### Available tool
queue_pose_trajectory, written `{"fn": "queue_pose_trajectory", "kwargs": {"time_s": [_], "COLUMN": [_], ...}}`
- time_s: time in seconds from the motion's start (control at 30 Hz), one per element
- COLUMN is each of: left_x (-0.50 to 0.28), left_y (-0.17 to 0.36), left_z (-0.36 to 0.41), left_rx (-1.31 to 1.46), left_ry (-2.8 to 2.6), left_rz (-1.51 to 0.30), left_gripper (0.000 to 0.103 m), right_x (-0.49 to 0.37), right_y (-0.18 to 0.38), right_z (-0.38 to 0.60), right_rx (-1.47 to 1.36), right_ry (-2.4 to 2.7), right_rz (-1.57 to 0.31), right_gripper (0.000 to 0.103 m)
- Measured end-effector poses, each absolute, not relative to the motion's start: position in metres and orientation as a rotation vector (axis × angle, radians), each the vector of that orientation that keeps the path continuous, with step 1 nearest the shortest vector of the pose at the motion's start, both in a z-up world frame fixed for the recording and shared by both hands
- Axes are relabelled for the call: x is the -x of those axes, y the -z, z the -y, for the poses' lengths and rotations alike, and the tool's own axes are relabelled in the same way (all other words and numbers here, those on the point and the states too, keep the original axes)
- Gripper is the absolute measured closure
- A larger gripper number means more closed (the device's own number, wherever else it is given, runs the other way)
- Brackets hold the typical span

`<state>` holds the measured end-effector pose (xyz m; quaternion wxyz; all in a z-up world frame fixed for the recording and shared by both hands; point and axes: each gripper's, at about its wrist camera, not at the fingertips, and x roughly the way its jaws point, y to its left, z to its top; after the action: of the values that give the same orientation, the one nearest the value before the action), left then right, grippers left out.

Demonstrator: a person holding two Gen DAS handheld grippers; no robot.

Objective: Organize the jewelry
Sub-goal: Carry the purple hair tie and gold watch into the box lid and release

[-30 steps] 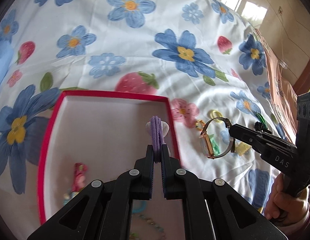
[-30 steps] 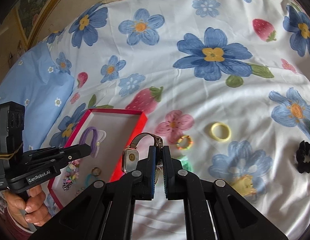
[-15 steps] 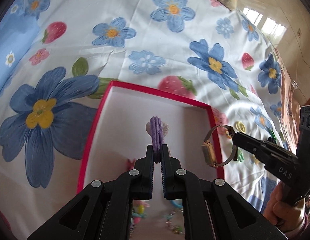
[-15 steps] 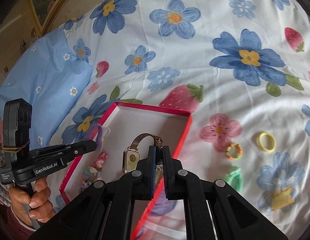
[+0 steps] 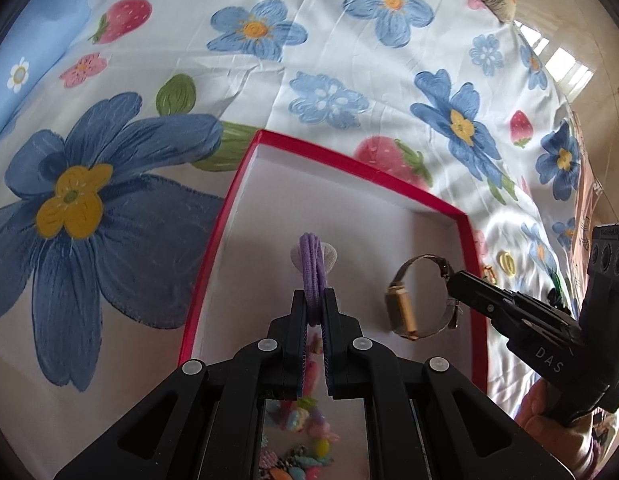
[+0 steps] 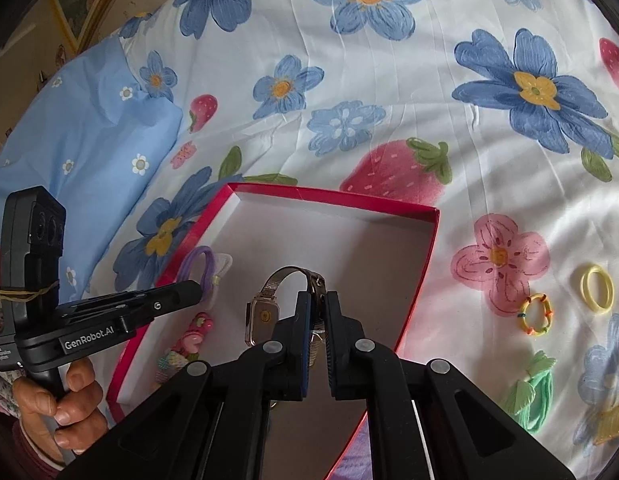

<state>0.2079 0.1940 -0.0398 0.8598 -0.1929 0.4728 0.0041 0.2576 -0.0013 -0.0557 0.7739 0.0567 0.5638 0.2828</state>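
Tongs on your left point(image 5: 317, 308) pinch the purple elastic hair loop point(image 5: 314, 268) edge-on above the red-rimmed white cardboard box point(image 5: 467, 280), clear of its walls, ready to drop.

From the right view, your right tongs point(image 6: 318, 312) clamp the gold mesh-strap watch point(image 6: 265, 316) by its band over the box's bare middle; loose rings remain on the flowered bedsheet point(image 6: 389, 80).

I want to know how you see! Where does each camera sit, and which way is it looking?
Left wrist: rides on the left gripper, looking down along it at the purple hair tie it pinches, over the red box; the right gripper and a hand show.
Right wrist: rides on the right gripper, looking down at the watch it pinches; the left gripper and a hand show.
Both share the box, hair tie, watch and flowered sheet.
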Motion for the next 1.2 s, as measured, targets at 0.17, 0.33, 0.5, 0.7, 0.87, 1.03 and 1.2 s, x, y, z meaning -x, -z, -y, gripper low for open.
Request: {"fn": "queue_pose_trajectory", "kwargs": {"time_s": [0.17,0.33,0.5,0.7,0.87,1.03,1.2], "left_x": [-0.212,-0.212,-0.212,-0.211,-0.206,-0.2,-0.19], "left_y": [0.049,0.051,0.052,0.05,0.047,0.041,0.03], "left_z": [-0.197,-0.195,-0.193,-0.19,-0.188,-0.188,-0.185], "left_rx": [0.416,0.4,0.397,0.374,0.367,0.367,0.363], "left_ry": [-0.031,-0.049,-0.054,-0.07,-0.084,-0.09,-0.092], "left_rz": [-1.006,-1.008,-1.011,-1.013,-1.01,-1.002,-0.982], "left_gripper": [0.096,0.09,0.087,0.081,0.069,0.066,0.053], "right_x": [-0.262,-0.262,-0.263,-0.263,-0.263,-0.259,-0.252], "right_y": [0.065,0.071,0.071,0.072,0.067,0.051,0.028], "right_z": [0.0,-0.004,-0.01,-0.011,-0.006,0.002,0.019], "right_rx": [-0.104,-0.063,-0.012,-0.003,-0.064,-0.116,-0.164], "right_ry": [-0.595,-0.584,-0.58,-0.589,-0.613,-0.625,-0.619], "right_rz": [-1.235,-1.25,-1.251,-1.261,-1.251,-1.206,-1.155], "right_gripper": [0.097,0.098,0.098,0.095,0.089,0.074,0.071]}}
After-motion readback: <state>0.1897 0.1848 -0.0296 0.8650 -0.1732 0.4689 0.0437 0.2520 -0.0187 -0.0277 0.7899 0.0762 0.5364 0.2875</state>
